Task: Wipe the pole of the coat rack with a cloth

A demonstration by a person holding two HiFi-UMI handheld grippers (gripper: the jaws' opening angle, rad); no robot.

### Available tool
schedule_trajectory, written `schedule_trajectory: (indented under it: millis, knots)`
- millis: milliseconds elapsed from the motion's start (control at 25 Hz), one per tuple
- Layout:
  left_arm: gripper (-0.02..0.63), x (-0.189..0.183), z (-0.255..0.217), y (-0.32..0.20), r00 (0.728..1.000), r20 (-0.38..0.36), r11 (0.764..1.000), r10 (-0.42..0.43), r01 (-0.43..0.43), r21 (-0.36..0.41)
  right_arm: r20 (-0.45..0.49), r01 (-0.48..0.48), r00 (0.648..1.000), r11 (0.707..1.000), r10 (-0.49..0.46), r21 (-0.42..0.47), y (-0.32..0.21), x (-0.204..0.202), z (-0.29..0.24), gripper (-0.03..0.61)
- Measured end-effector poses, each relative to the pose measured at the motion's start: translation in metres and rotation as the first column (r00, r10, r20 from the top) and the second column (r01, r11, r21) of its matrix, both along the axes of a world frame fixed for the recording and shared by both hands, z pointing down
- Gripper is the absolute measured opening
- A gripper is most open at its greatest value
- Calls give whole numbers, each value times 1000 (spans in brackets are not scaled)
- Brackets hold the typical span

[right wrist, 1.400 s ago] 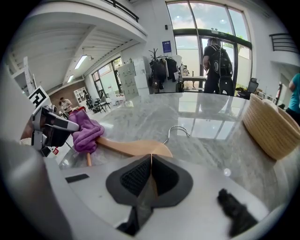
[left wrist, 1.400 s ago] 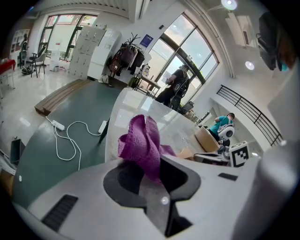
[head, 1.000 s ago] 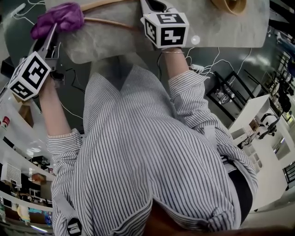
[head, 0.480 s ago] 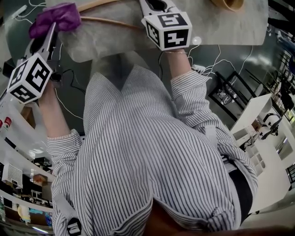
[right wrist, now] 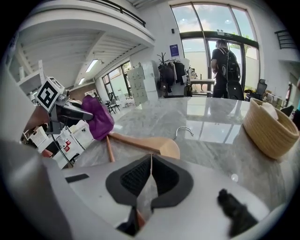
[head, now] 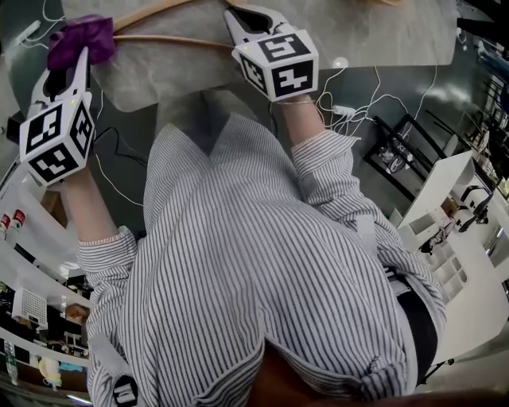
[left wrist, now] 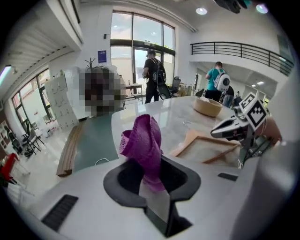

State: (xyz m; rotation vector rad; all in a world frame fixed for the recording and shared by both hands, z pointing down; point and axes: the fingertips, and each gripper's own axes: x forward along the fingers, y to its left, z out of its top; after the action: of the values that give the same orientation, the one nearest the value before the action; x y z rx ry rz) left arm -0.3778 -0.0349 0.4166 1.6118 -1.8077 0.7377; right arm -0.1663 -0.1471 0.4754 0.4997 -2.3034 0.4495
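Observation:
A purple cloth (head: 79, 36) is bunched between the jaws of my left gripper (head: 71, 54), which is shut on it at the table's left edge. In the left gripper view the cloth (left wrist: 143, 145) stands up out of the jaws. A light wooden rack frame (head: 183, 39) with thin poles lies flat on the marble table (head: 382, 40). The cloth (right wrist: 98, 117) rests at the left end of a pole (right wrist: 108, 147). My right gripper (head: 238, 14) hovers over the frame's right part, shut with nothing held (right wrist: 150, 164). A broader wooden bar (right wrist: 154, 143) lies just beyond its tips.
A woven basket (right wrist: 272, 129) stands on the table to the right, also seen far off as the basket (left wrist: 207, 105). A small metal hook (right wrist: 183, 130) lies beyond the frame. Cables (head: 358, 103) trail on the floor below the table edge. People stand by the far windows.
Both grippers sit slightly lower and further left in the head view than a second ago. The left one has kept the purple cloth; the right one stays shut.

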Motion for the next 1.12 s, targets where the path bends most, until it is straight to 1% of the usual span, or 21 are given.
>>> schedule_trajectory:
  millis: [160, 320, 520, 720, 880, 1120]
  knots:
    - [94, 25, 12, -11, 997, 13, 997, 73, -72, -38, -12, -28, 1000, 1000, 28, -2, -2, 15, 3, 17]
    - [94, 50, 24, -20, 988, 45, 987, 146, -142, -79, -38, -65, 997, 998, 65, -1, -5, 35, 9, 17]
    - [94, 76, 40, -24, 978, 4, 972, 210, -208, -112, -44, -117, 992, 993, 116, -24, -6, 56, 14, 17]
    - [94, 97, 52, -27, 970, -25, 961, 240, -242, -134, -41, -160, 986, 987, 159, -29, -9, 77, 14, 17]
    - [94, 115, 55, -31, 966, -49, 958, 253, -257, -129, -40, -198, 980, 979, 196, -44, -10, 97, 16, 17]
    - [94, 143, 58, -38, 953, -84, 945, 293, -302, -127, -46, -243, 970, 968, 240, -69, -6, 124, 20, 17]
